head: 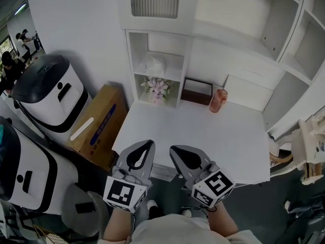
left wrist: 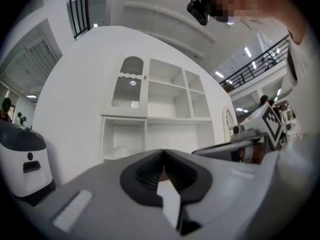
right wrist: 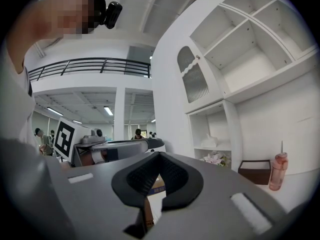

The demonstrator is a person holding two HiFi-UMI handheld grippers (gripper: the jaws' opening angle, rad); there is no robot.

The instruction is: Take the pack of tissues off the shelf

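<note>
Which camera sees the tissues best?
The head view: the tissues sit in plain sight on the shelf above the flowers. The right gripper view shows them small and side-on; the left gripper view shows only a faint white lump.

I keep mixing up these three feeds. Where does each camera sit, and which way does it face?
Head view: on the person's head, steeply down at the table; left hand-held gripper, right hand-held gripper, forearms below.
Left gripper view: rides that hand-held gripper, level towards the shelf; own shut jaws, the other at right.
Right gripper view: likewise, towards the shelf; own shut jaws, the other at left.
Shared: all show the tissue pack on the shelf.
</note>
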